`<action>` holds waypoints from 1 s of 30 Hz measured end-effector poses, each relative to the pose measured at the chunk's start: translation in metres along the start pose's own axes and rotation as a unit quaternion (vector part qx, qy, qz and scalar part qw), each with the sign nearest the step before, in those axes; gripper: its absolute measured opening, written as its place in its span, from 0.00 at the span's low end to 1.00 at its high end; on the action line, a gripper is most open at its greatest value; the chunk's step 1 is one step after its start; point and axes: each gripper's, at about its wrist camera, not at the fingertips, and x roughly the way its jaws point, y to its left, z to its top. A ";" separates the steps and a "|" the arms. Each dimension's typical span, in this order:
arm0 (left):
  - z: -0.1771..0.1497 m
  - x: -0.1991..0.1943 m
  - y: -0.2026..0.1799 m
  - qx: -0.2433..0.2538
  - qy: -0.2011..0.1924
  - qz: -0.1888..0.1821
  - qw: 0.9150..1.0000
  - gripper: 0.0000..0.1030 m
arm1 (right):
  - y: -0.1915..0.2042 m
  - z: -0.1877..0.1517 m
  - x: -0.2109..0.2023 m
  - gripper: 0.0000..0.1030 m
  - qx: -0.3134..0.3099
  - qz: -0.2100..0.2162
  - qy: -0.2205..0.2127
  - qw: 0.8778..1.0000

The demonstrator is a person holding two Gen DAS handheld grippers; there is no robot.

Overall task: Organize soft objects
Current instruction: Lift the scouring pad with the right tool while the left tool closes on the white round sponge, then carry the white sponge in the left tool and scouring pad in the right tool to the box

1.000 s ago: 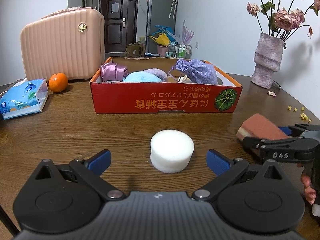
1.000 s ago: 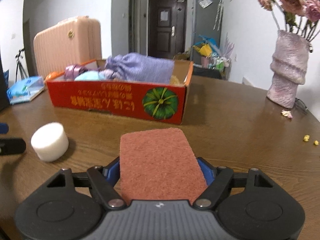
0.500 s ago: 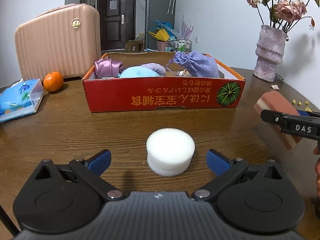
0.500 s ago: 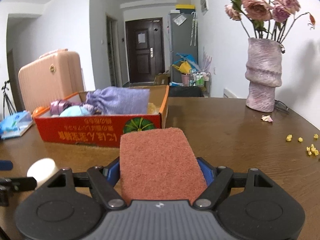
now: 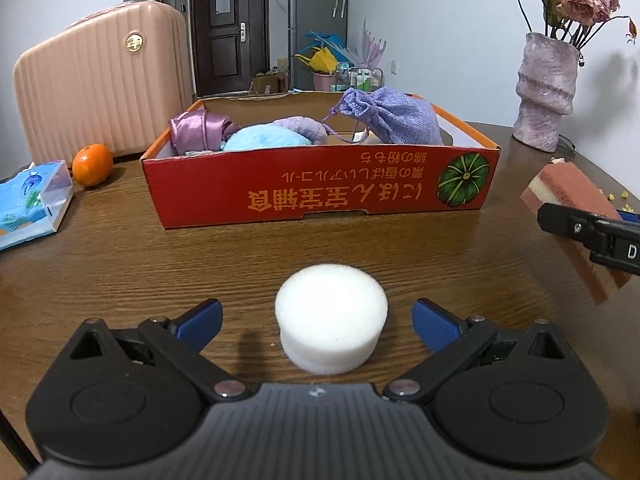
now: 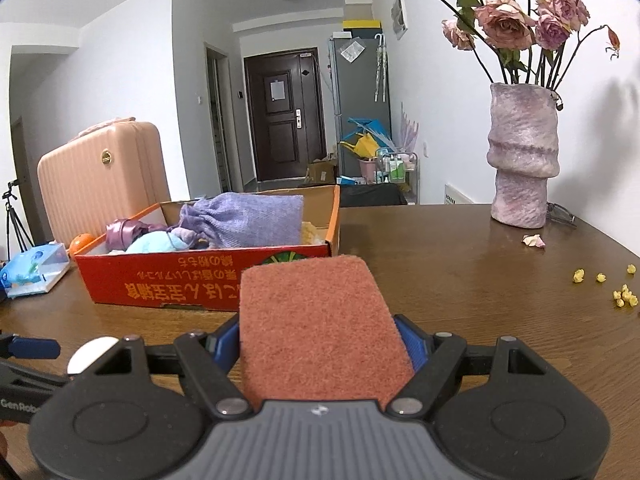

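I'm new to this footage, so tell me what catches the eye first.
A rust-red rectangular scouring sponge fills the right gripper, clamped between its blue pads above the brown wooden table. A white round foam puck sits on the table between the open fingers of the left gripper. Behind both stands a red cardboard box holding purple and blue soft things.

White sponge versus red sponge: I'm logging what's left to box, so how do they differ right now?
The white sponge is a round puck; the red sponge is a flat rectangular pad with a rough scouring face. The white sponge sits on the table between the open left gripper's fingers, untouched; the red sponge is clamped in the right gripper, off the table. Both are still outside the box.
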 end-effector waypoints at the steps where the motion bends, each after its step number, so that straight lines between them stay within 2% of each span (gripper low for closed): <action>1: 0.001 0.001 -0.001 0.000 0.000 -0.001 1.000 1.00 | 0.000 0.000 0.000 0.74 0.000 0.000 0.000 1.000; 4: 0.002 0.005 -0.002 0.001 0.004 -0.004 1.000 0.96 | 0.001 0.000 0.001 0.74 0.002 0.000 -0.001 1.000; 7: 0.003 0.008 -0.003 0.002 0.007 -0.010 1.000 0.87 | 0.001 0.000 0.001 0.74 0.003 -0.002 -0.001 1.000; 14: 0.002 0.010 -0.006 0.009 0.016 -0.036 0.999 0.58 | 0.000 0.000 0.001 0.74 0.003 -0.003 -0.001 1.000; 30: 0.003 0.002 -0.005 0.008 -0.001 -0.046 0.999 0.56 | 0.007 0.000 0.000 0.74 0.003 -0.001 -0.005 1.000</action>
